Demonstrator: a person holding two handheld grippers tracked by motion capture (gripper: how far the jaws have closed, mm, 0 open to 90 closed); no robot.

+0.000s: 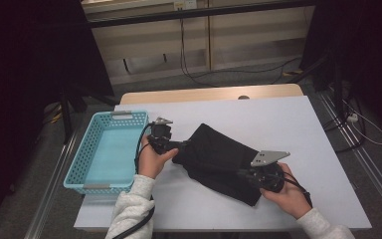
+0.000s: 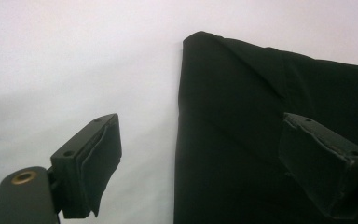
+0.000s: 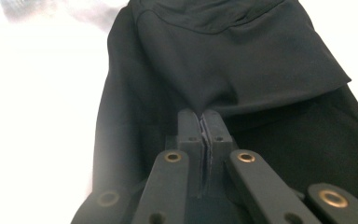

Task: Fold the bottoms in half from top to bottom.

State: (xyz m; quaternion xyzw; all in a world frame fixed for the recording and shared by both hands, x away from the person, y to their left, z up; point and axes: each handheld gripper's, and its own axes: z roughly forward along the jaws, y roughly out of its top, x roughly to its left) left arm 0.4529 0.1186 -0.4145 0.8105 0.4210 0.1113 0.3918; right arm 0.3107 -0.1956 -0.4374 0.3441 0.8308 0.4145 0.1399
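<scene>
A white table (image 1: 303,129) carries a folded black garment (image 1: 219,159) at its middle and a light-blue plastic basket (image 1: 82,174) at its left edge. The garment lies slantwise, its long axis running from the far left, near the basket, to the near right, toward the person's right hand.

The right gripper (image 1: 241,174) sits at the near-right end of the cloth with its jaws pressed together; in the right gripper view (image 3: 204,122) a pinched ridge of black fabric rises from between the pads, so it appears to grip the garment there.

The left gripper (image 1: 179,147) rests at the far-left end, just beside the basket. In the left gripper view (image 2: 200,154) its jaws stand wide apart: one pad (image 2: 98,163) hangs over bare table, the other over the cloth, and the garment's straight edge runs between them, not clamped.

The coming move likely turns on this edge. The left hand is the nearer one to the basket, so it would need to close on the edge before the garment can travel left.
</scene>
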